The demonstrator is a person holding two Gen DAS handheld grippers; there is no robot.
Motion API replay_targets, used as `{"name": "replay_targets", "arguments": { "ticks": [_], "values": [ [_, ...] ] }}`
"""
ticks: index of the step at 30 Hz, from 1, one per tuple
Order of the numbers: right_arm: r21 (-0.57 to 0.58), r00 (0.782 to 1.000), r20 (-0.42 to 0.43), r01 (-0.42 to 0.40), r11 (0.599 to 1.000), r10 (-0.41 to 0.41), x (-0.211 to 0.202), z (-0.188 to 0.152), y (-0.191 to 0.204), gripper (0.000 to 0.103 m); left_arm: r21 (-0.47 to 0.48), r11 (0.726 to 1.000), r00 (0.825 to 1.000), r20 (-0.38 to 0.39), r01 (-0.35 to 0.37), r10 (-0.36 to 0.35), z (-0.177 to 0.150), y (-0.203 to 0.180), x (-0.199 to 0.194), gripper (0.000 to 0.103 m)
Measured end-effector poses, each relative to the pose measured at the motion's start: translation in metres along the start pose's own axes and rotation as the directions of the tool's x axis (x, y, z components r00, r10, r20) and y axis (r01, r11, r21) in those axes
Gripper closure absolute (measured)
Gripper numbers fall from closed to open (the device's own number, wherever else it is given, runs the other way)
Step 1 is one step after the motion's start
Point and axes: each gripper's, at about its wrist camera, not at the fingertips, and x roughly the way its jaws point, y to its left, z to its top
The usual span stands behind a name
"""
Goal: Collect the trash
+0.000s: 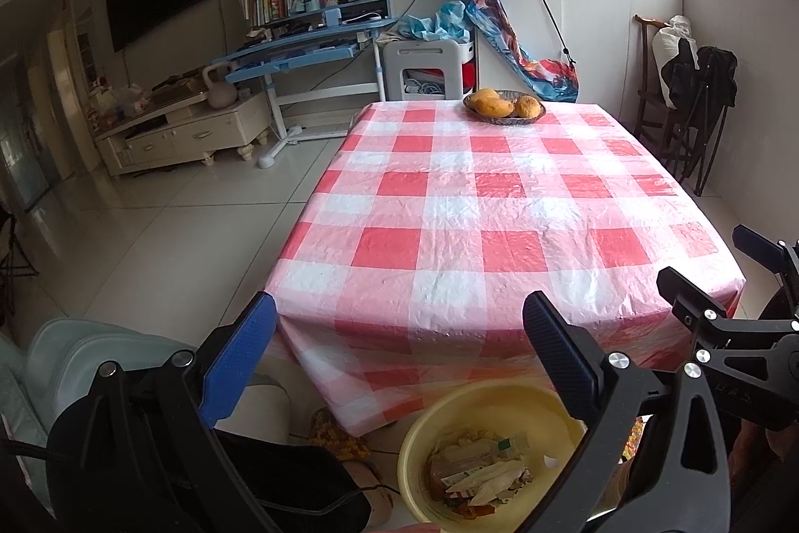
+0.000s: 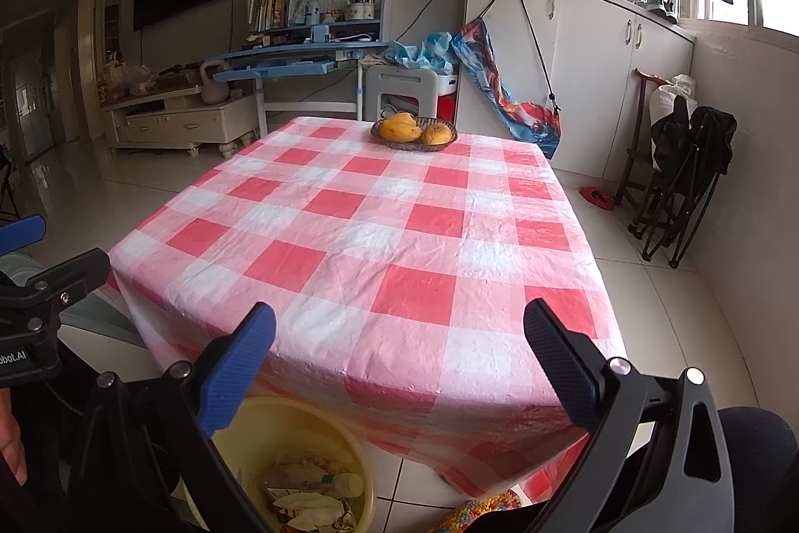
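Note:
A yellow basin (image 1: 499, 413) (image 2: 284, 438) stands on the floor just in front of the table's near edge. It holds crumpled wrappers, paper scraps and a small bottle (image 1: 479, 468) (image 2: 309, 493). My left gripper (image 1: 399, 358) hovers above the basin, open, nothing between its fingers. My right gripper (image 2: 399, 363) is open too and empty, held over the table's near edge, with the basin below its left finger. The right gripper's fingers (image 1: 699, 298) show at the right edge of the left wrist view. No trash is visible on the red and white checked tablecloth (image 1: 474, 203) (image 2: 379, 233).
A woven bowl of yellow fruit (image 1: 504, 106) (image 2: 413, 129) sits at the table's far end. A blue desk (image 1: 304, 48), white cabinets (image 2: 599, 73) and folded black chairs (image 2: 684, 183) lie beyond. A pale green seat (image 1: 65, 358) is at lower left. A person's knee (image 2: 749, 473) shows lower right.

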Motion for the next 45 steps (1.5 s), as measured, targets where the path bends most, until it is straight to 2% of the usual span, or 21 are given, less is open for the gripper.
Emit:
{"name": "replay_targets", "arguments": {
  "ticks": [45],
  "values": [
    [0.017, 1.000, 0.009, -0.007, 1.000, 0.007, -0.0002, 0.0001, -0.0013, 0.008, 0.012, 1.000, 1.000, 0.010, 0.027, -0.027, 0.0039, -0.0085, -0.0055, 0.007]
  ]
}}
